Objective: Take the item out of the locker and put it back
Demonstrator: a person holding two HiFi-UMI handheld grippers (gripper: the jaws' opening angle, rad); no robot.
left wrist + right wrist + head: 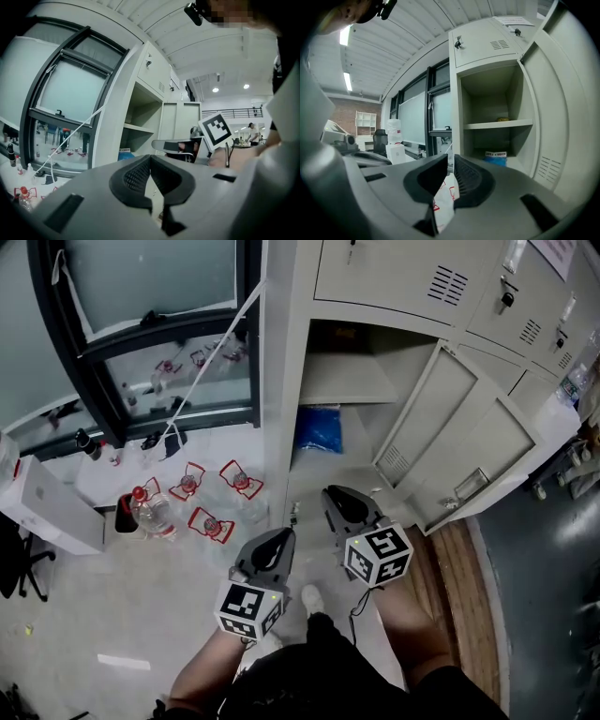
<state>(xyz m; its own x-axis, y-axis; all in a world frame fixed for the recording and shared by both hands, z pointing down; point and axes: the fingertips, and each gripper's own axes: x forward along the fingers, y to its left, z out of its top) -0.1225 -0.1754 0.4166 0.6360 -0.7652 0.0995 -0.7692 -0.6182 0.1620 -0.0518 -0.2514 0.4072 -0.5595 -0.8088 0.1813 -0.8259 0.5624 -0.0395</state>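
We stand facing an open grey locker [281, 352], a claw in each hand. Our left claw [150, 158] has its jaws closed together, with nothing between them. Our right claw [449, 164] has its jaws a narrow gap apart, also empty. The blue packet [319, 430] lies inside the locker, under the shelf [347, 381], well apart from both claws. The door [459, 427] hangs open at right.

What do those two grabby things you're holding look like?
The left tool and the right tool are grey plastic shells with black ribbed pads. Each carries a white cube printed with black square markers. A thin dark cable hangs by the right one. The person wears dark clothes.
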